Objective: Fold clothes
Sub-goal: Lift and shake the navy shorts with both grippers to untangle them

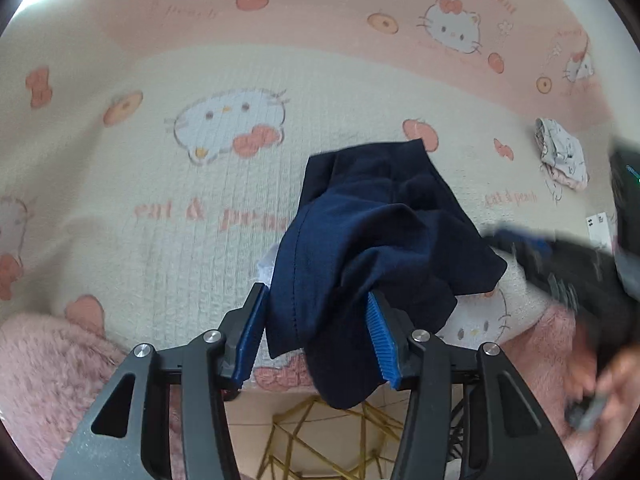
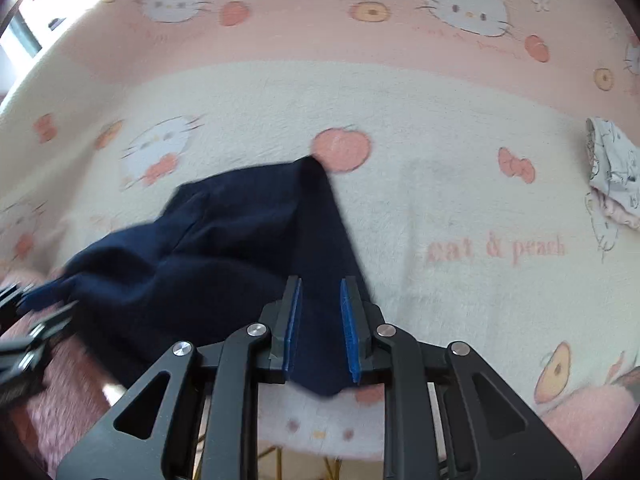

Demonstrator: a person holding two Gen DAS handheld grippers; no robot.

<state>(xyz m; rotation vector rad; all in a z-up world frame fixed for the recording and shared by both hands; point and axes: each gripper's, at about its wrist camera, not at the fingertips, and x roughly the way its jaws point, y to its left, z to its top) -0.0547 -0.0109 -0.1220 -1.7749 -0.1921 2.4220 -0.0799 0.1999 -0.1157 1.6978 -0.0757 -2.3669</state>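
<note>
Hand (image 1: 600,384) in left view only

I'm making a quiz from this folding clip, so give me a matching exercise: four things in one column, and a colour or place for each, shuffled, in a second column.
Things:
1. garment between the left gripper fingers
2. blanket covering the surface
3. small folded cloth
4. gripper pads

Descriptions:
A. bright blue, ribbed
B. navy, rumpled
C. cream and pink with cartoon cats and peaches
D. pale printed fabric lying far off at the right edge

Pairs: 1-B, 2-C, 3-D, 4-A
</note>
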